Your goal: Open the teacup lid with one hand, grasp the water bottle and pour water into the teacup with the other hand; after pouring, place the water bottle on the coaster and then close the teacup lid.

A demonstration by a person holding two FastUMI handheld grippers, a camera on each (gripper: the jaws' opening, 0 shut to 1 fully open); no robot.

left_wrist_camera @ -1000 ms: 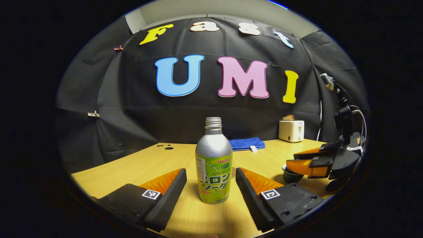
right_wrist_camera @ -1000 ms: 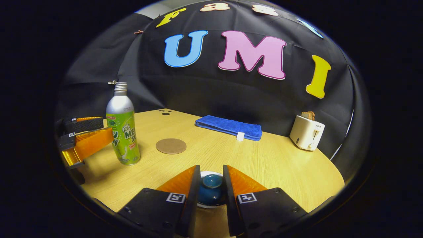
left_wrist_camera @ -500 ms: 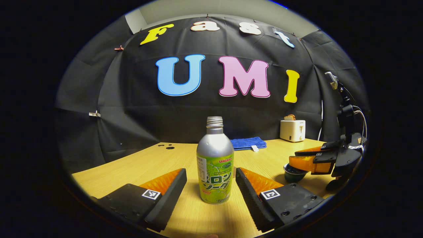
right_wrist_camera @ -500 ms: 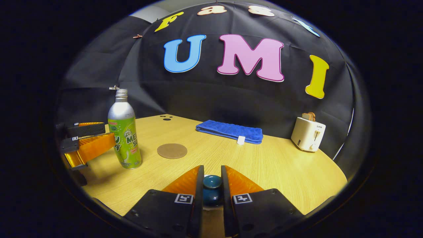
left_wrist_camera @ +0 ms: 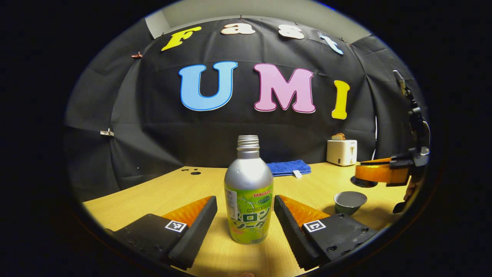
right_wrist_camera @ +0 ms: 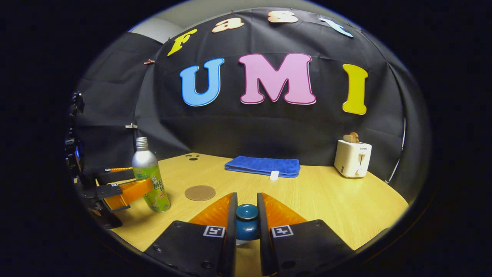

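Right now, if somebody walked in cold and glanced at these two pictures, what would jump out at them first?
Probably the silver and green water bottle, standing upright on the wooden table between the open fingers of the left tool. Next, the right tool pinching the blue knob of the teacup lid, raised clear of the open teacup. A white toaster stands at the back.

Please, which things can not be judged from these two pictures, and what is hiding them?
- Right gripper view: the teacup lid, below its knob, is hidden by the right gripper's fingers.
- Left gripper view: the teacup is too far and seen too low to tell whether it holds anything.
- Left gripper view: the coaster lies behind the water bottle.
- Right gripper view: the left gripper is small at the edge; its contact with the bottle is unclear.
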